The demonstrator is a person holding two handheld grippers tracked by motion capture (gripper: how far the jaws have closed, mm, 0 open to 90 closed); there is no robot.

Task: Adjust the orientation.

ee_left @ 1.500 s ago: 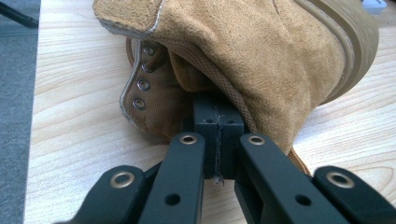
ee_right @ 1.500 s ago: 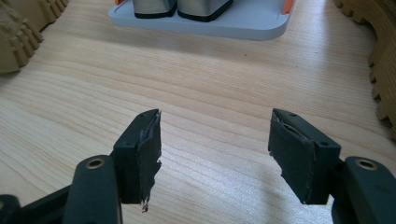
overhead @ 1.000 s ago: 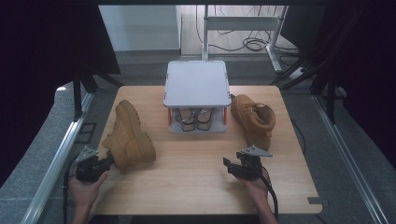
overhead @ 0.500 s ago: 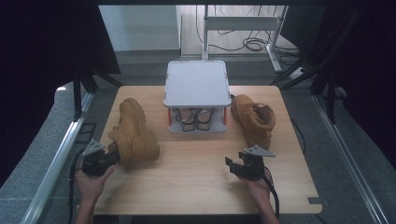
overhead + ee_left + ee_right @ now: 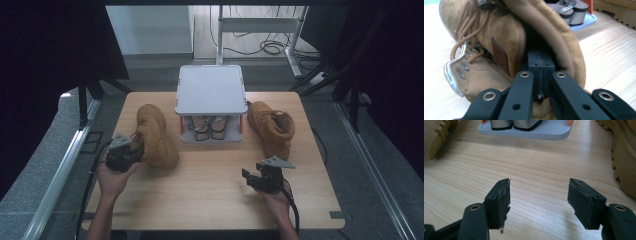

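Tan suede boot (image 5: 154, 137), laced, left half of the wooden table (image 5: 210, 195): we list it first, toe towards the person's side, just left of the rack. In the left gripper view we see its padded collar (image 5: 549, 32) wrapped around our left gripper (image 5: 541, 58), whose black jaws are clenched together on the collar's edge; brown laces (image 5: 465, 42) and metal eyelets lie to the left of the jaws. In the high view our left gripper (image 5: 131, 148) sits at the boot's heel end, the hand (image 5: 114, 177) beneath it.

Grey two-tier rack (image 5: 210, 90), centre of the table at its far side: flat top shelf, orange corner posts, a pair of shoes (image 5: 206, 126) on the lower level.

Second tan boot (image 5: 271, 129), right of the rack, lying on the table well apart from the first.

Right gripper (image 5: 254, 176), near edge of the table on the right: we record its jaws released, wide apart, with bare wood between them (image 5: 539, 202); nothing is held. The second boot's lugged sole (image 5: 624, 162) stands to their right.
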